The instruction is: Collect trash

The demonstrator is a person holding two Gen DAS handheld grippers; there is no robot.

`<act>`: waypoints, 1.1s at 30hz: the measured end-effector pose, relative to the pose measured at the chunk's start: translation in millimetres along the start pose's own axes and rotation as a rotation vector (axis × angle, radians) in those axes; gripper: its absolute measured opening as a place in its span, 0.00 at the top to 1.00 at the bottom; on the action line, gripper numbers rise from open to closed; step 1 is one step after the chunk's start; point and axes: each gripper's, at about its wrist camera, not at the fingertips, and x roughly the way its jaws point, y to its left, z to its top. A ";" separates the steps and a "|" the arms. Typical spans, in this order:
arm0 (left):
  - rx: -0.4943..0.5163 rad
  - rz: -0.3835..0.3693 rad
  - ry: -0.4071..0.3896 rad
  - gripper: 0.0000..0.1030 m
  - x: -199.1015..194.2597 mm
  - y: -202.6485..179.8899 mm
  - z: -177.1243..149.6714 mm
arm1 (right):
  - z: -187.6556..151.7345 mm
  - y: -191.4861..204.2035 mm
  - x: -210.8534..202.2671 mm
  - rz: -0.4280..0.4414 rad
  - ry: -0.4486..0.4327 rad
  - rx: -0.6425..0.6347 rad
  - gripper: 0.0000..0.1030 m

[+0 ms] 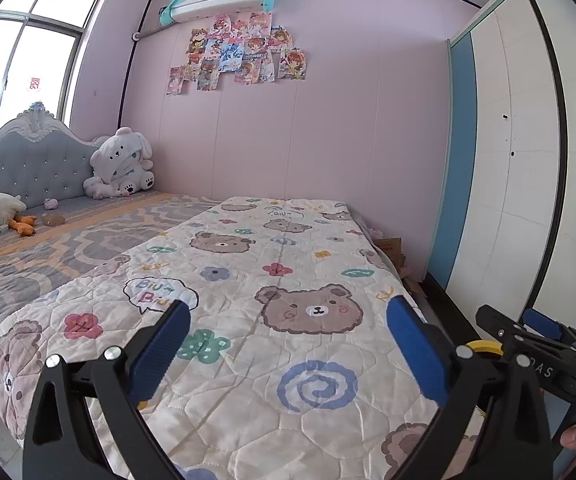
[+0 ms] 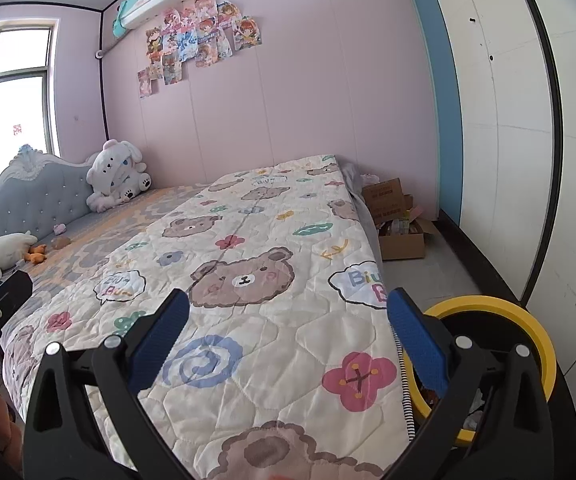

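Observation:
A bin with a yellow rim (image 2: 527,320) stands on the floor at the foot corner of the bed; something pale and crumpled lies inside it. Its rim (image 1: 483,346) also peeks out in the left wrist view. My right gripper (image 2: 288,320) is open over the bear-print quilt (image 2: 264,240), with the bin just right of its right finger. My left gripper (image 1: 288,344) hangs open above the same quilt (image 1: 272,280), holding nothing. A small brownish lump (image 1: 53,220) lies on the mattress near the headboard, far from both grippers.
Plush toys (image 1: 122,164) and an orange toy (image 1: 24,224) sit by the grey headboard (image 1: 28,156). Open cardboard boxes (image 2: 395,216) with clutter stand between the bed and the pink wall. A white and blue wardrobe (image 2: 507,140) lines the right side, leaving a narrow floor strip.

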 end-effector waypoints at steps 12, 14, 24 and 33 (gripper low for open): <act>-0.002 -0.004 0.010 0.08 -0.4 1.2 -0.7 | -4.0 0.3 5.0 0.004 0.019 0.008 0.08; -0.001 -0.003 0.011 0.08 0.2 1.1 -0.8 | -4.2 0.5 4.9 0.003 0.016 0.006 0.08; 0.000 -0.003 0.019 0.08 3.7 4.0 -1.4 | -5.8 0.7 7.2 0.002 0.024 0.015 0.08; -0.002 -0.005 0.025 0.08 4.7 6.4 -2.0 | -7.2 -2.0 8.2 -0.002 0.027 0.026 0.08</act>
